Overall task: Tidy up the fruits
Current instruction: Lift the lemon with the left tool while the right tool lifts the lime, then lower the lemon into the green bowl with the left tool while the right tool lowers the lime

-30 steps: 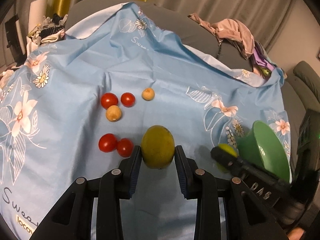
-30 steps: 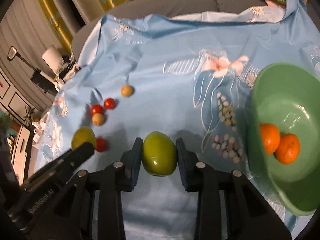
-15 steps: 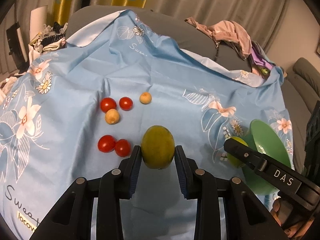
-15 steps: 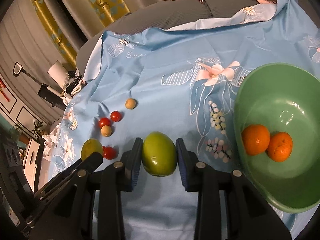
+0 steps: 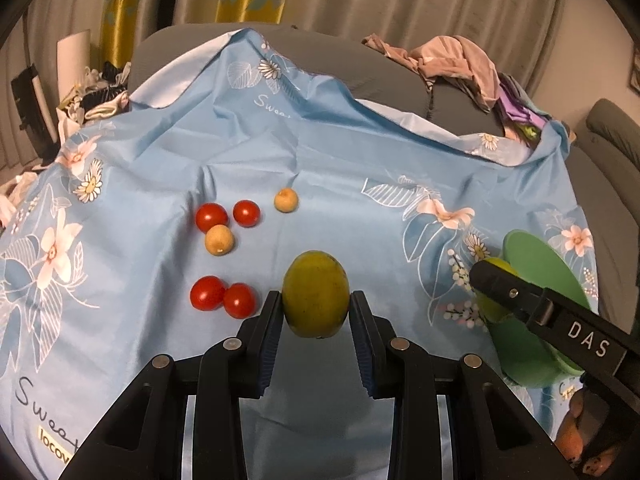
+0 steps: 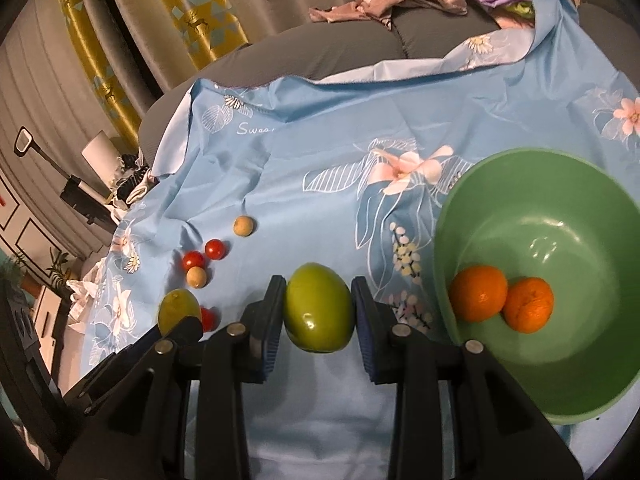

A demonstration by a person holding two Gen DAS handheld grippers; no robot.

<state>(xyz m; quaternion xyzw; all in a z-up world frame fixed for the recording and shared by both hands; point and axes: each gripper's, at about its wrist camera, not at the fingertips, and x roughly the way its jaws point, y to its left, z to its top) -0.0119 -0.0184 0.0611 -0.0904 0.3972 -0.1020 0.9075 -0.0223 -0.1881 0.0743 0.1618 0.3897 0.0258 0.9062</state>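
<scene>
My left gripper (image 5: 315, 312) is shut on a yellow-green mango (image 5: 315, 294) and holds it above the blue floral cloth (image 5: 340, 160). My right gripper (image 6: 318, 312) is shut on a brighter green mango (image 6: 319, 307), left of the green bowl (image 6: 520, 376). The bowl holds two oranges (image 6: 478, 293). Several red cherry tomatoes (image 5: 212, 217) and two tan round fruits (image 5: 219, 239) lie on the cloth ahead of the left gripper. In the left wrist view the right gripper's finger (image 5: 532, 304) crosses the bowl (image 5: 536, 256). In the right wrist view the left gripper's mango (image 6: 178, 314) shows at lower left.
The cloth covers a grey sofa (image 5: 360, 60). A heap of clothes (image 5: 460, 60) lies on the sofa's far right. A pile of fabric and a white lamp (image 5: 72, 56) stand past the cloth's left edge.
Both grippers have risen and tilted with their mangoes still held. The right gripper has drawn back from the bowl, so the whole bowl now shows. Fruits on the cloth have not moved.
</scene>
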